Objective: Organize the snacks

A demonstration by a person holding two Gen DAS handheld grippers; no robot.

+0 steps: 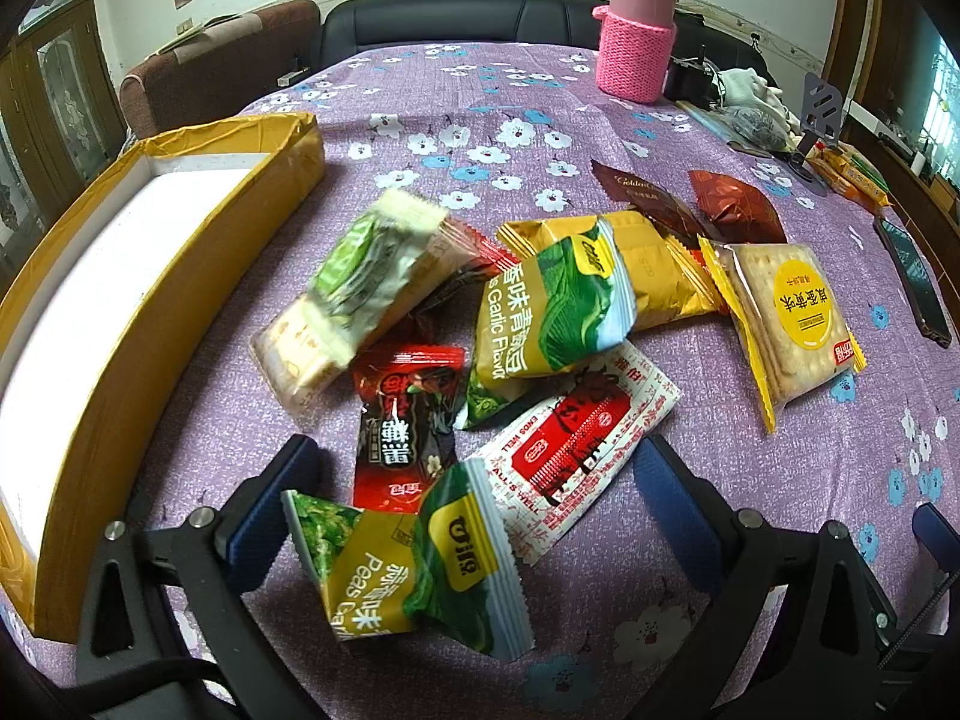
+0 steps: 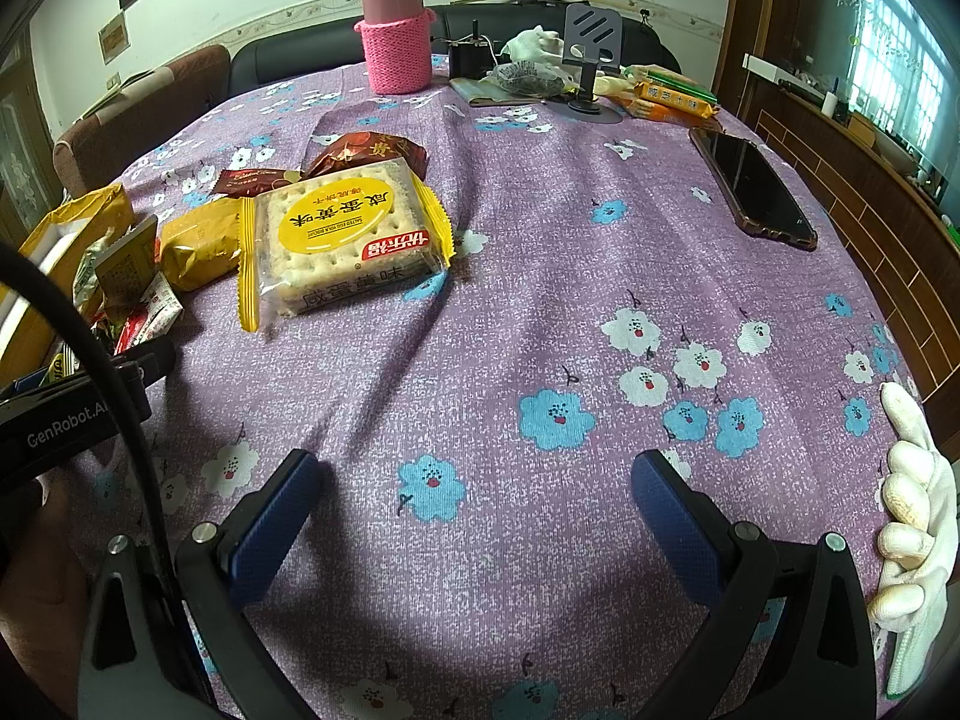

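A pile of snack packets lies on the purple flowered tablecloth (image 1: 540,108). My left gripper (image 1: 474,510) is open, its blue fingers either side of a green and yellow peas packet (image 1: 420,570) that lies between them. Beyond it lie a red and black packet (image 1: 402,414), a white and red packet (image 1: 576,432), a second peas packet (image 1: 540,312), a green and white cracker packet (image 1: 360,288), a gold packet (image 1: 648,264) and a yellow cracker packet (image 1: 786,312). A long yellow box (image 1: 198,276) with a white inside stands on the left. My right gripper (image 2: 474,516) is open and empty over bare cloth, with the yellow cracker packet (image 2: 342,234) ahead on its left.
A pink flask (image 1: 639,30) in a knitted sleeve stands at the far side. A phone (image 2: 750,186) lies on the right, with a phone stand (image 2: 591,54) and more packets (image 2: 672,96) behind it. Two brown packets (image 1: 690,198) lie behind the pile. A gloved hand (image 2: 912,516) is at the right edge.
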